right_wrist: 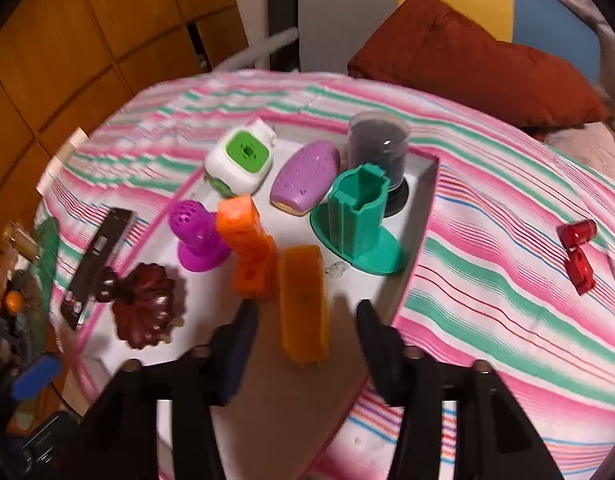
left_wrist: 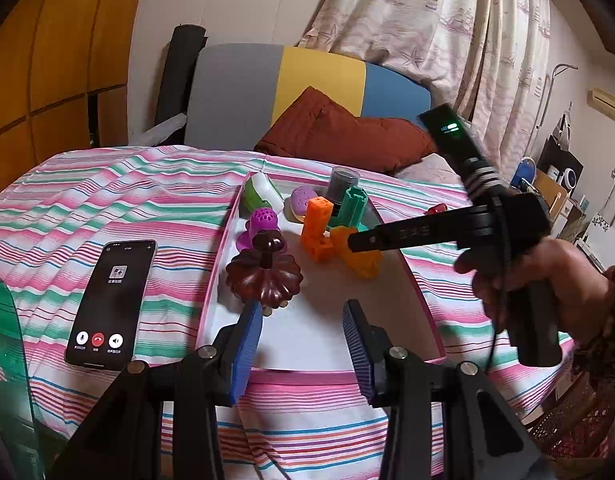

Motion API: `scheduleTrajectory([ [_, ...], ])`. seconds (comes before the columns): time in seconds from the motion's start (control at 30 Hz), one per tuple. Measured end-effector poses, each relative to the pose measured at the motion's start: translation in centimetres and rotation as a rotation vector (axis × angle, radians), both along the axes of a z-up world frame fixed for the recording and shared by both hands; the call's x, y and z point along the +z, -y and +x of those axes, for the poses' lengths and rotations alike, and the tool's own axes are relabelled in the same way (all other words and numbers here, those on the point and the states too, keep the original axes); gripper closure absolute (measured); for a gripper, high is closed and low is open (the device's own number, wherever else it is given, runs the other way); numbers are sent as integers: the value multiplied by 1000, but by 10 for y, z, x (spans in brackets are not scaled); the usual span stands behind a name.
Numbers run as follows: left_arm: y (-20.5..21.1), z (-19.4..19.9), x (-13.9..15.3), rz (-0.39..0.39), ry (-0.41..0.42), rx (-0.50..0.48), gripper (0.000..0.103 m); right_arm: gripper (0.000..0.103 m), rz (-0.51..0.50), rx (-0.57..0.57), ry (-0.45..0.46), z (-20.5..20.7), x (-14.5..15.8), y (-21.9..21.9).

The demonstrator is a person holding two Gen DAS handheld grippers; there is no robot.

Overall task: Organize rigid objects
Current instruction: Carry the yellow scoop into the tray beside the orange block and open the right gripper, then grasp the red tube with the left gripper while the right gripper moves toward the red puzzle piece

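Observation:
A pink-rimmed white tray (left_wrist: 417, 288) (right_wrist: 429, 184) on the striped cloth holds several toys: a dark red flower piece (left_wrist: 264, 276) (right_wrist: 147, 306), a magenta stand (left_wrist: 261, 226) (right_wrist: 197, 236), an orange block figure (left_wrist: 317, 230) (right_wrist: 249, 246), an amber orange block (left_wrist: 361, 260) (right_wrist: 305, 304), a teal holder (left_wrist: 353, 208) (right_wrist: 361, 220), a lilac oval (right_wrist: 305, 176), a white-green cube (right_wrist: 241, 158) and a grey cup (right_wrist: 377, 146). My left gripper (left_wrist: 303, 334) is open, near the flower piece. My right gripper (right_wrist: 307, 332) is open astride the amber block, apart from it. A red toy (right_wrist: 577, 252) lies on the cloth outside the tray.
A phone (left_wrist: 111, 304) (right_wrist: 97, 264) with a call screen lies on the cloth left of the tray. A rust-red cushion (left_wrist: 343, 132) and a grey, yellow and blue chair back (left_wrist: 307, 84) stand behind the table. Clutter sits at the far left in the right wrist view.

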State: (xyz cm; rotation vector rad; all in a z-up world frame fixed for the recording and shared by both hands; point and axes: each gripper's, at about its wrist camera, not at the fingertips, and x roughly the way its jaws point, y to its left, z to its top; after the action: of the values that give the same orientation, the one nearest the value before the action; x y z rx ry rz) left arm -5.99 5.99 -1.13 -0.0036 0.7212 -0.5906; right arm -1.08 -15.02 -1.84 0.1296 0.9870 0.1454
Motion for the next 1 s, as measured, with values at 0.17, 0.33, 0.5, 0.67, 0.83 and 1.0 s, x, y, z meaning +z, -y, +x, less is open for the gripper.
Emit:
scheduleTrajectory([
  [0.17, 6, -2, -2, -11, -19, -37, 61, 45, 18, -51, 31, -25, 10, 18],
  [0.33, 13, -6, -3, -14, -32, -65, 61, 38, 44, -167, 55, -45, 14, 51],
  [0.5, 20, -11, -1, -1, -29, -84, 61, 37, -46, -223, -13, -51, -1, 83],
  [0.67, 28, -13, 0, 13, -32, -102, 61, 37, -104, -282, -96, -53, -20, 124],
  [0.83, 39, -16, 0, 32, -33, -128, 61, 37, -168, -345, -133, -58, -30, 158],
  [1.0, 52, -19, 0, 49, -48, -166, 61, 33, -167, -444, -114, -66, -32, 187],
])
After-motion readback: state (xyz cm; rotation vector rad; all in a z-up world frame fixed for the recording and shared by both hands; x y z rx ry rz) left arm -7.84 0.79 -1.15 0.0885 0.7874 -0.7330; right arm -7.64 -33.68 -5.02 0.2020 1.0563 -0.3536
